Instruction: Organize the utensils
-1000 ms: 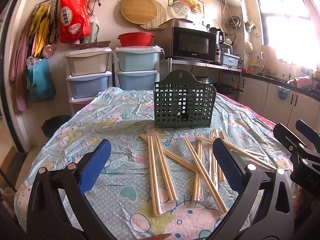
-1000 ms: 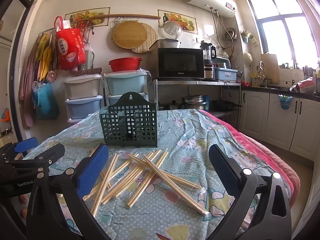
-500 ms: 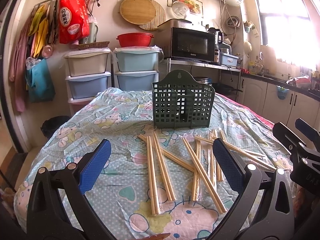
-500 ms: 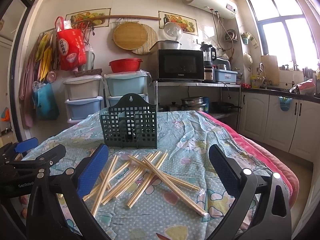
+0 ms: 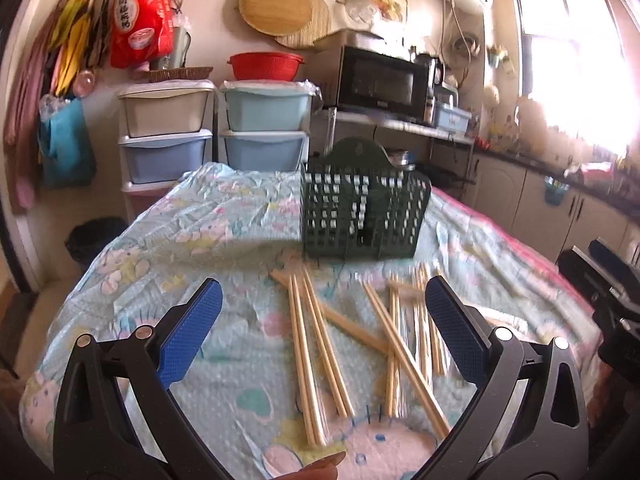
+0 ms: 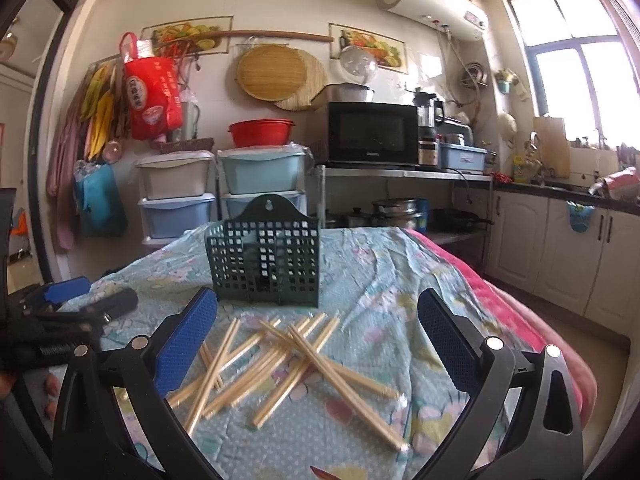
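Observation:
Several pairs of wooden chopsticks in clear sleeves lie scattered on the table, in front of a dark green lattice utensil basket that stands upright. My left gripper is open above the near chopsticks, holding nothing. My right gripper is also open and empty, hovering over the pile. In the right wrist view the left gripper shows at the left edge. The right gripper shows at the right edge of the left wrist view.
The table wears a light blue patterned cloth with a pink cover at its right side. Behind it stand plastic drawer units, a microwave on a metal shelf, and kitchen cabinets at the right. A black bin sits left of the table.
Both views have shifted slightly: the left gripper has dipped toward the chopsticks and the right gripper has drawn back and risen a little. The chopsticks and basket lie as before. Both stay open.

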The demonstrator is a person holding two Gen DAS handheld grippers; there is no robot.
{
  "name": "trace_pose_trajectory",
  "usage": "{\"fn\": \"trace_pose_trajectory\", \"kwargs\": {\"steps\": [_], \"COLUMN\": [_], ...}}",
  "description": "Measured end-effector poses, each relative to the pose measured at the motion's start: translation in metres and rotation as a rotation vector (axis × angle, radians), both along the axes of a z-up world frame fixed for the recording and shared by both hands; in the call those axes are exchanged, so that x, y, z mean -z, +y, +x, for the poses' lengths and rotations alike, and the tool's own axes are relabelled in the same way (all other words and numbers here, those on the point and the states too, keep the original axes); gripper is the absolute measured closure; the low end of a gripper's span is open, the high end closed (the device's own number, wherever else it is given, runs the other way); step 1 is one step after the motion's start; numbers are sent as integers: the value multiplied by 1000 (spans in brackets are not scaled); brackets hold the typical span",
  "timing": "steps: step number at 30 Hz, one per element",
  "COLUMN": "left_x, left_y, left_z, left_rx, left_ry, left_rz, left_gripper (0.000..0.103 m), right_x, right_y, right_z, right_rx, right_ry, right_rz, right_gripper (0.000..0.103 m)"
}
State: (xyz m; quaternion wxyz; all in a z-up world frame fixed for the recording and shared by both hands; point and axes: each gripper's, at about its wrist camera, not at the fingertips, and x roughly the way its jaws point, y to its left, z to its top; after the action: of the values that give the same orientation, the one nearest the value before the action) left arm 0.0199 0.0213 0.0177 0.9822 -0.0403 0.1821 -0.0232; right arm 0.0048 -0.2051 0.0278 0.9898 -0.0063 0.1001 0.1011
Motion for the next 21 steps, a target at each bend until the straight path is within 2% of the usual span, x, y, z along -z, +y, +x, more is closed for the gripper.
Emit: {"fn": "trace_pose_trajectory", "kwargs": {"steps": [4, 7, 12, 15, 21], "left_x": [-24, -43, -64, -70, -63], "left_y": [16, 28, 28, 27, 24], "left_z": [11, 23, 41, 60, 109], "left_rx": [-33, -44, -36, -11, 53], "left_ry": [-42, -64, -69, -21, 141], "left_rz": [0, -9, 23, 27, 35], "left_gripper": [9, 9, 9, 9, 9], "right_x": [-18, -24, -35, -42, -49], "right_y": [8, 11, 17, 24, 30], "right_z": [32, 53, 89, 99, 126], "right_rx": [-67, -101, -173, -200, -223], "right_ry": [52, 114, 219, 235, 286], "right_rz": [-41, -42, -22, -39, -93], "right_gripper": [6, 6, 8, 15, 26]}}
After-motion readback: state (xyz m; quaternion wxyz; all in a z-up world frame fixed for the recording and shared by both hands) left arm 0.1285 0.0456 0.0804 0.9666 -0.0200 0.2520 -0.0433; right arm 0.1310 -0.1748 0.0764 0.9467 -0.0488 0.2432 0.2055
